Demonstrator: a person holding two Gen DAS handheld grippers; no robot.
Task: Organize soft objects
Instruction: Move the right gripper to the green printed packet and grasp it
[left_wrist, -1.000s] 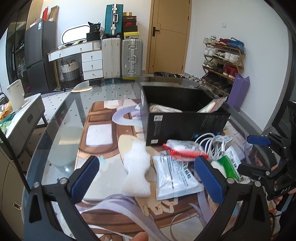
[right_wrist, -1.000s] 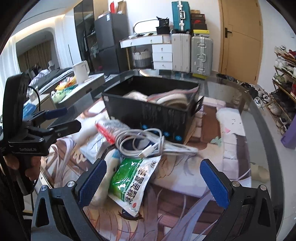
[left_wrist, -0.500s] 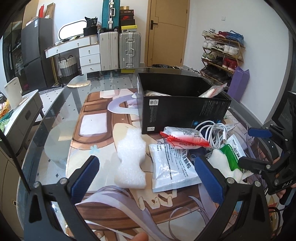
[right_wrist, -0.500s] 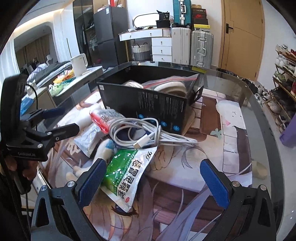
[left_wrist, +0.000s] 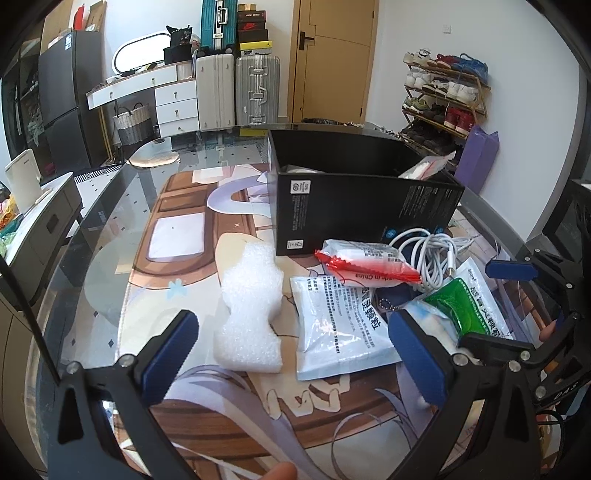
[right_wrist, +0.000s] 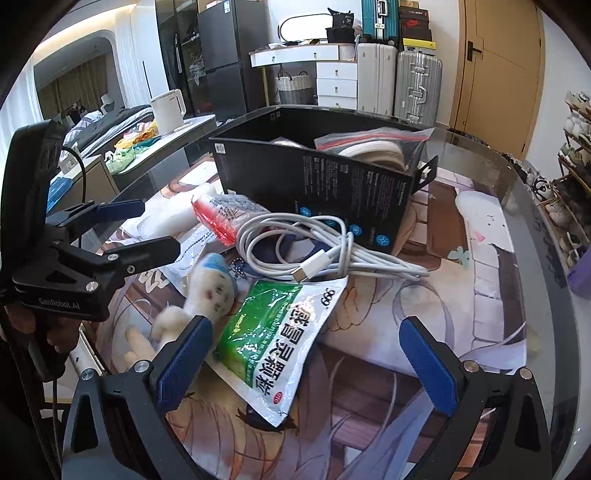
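Note:
A black box (left_wrist: 354, 199) stands on the table and holds a bagged item (right_wrist: 369, 146). In front of it lie a white foam piece (left_wrist: 251, 310), a white sachet (left_wrist: 340, 325), a red-edged packet (left_wrist: 365, 260), a coiled white cable (right_wrist: 317, 247), a green and white medicine bag (right_wrist: 277, 339) and a small plush doll (right_wrist: 207, 295). My left gripper (left_wrist: 295, 354) is open above the foam and sachet. My right gripper (right_wrist: 306, 358) is open over the green bag. Both are empty.
The table is glass over a printed mat (left_wrist: 177, 266), with a curved edge (right_wrist: 546, 229) on the right. Each gripper shows in the other's view: the right one (left_wrist: 517, 306) and the left one (right_wrist: 110, 236). Suitcases, drawers and a shoe rack stand behind.
Both grippers have come lower and closer to the pile in front of the box. Both stay open and empty.

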